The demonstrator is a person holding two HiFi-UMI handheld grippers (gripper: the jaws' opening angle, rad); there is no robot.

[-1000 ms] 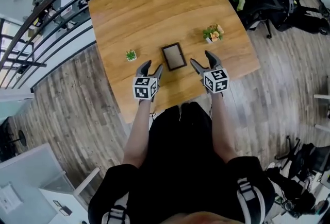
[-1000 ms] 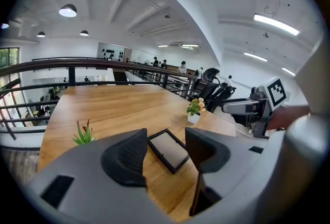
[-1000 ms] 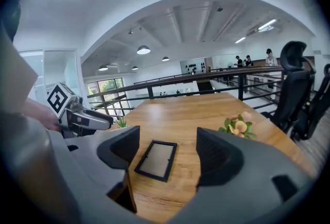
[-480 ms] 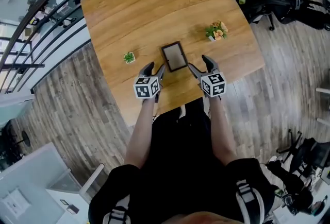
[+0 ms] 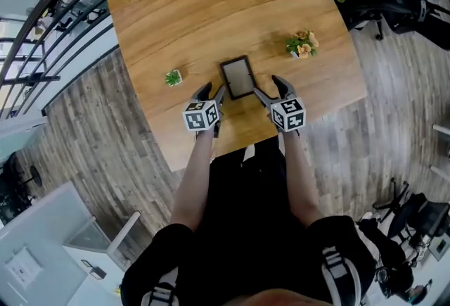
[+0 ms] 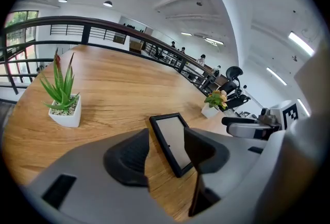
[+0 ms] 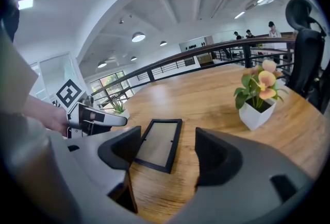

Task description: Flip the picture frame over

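Picture frame point(image 5: 237, 77) lies flat between the empty, spread left gripper point(image 5: 210, 91) and right gripper point(image 5: 267, 85), so a jaw may skid it away.

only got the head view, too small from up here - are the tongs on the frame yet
observer: No. The left tongs are open; the near corner of the picture frame shows in the gap, nothing pinched.
operator: and the right
observer: The right tongs are open too, empty; the frame lies flat just ahead, towards the left jaw.
operator: which face is up
observer: A plain grey panel with what look like small tabs at its side edges. It may be the back; I can't be sure.
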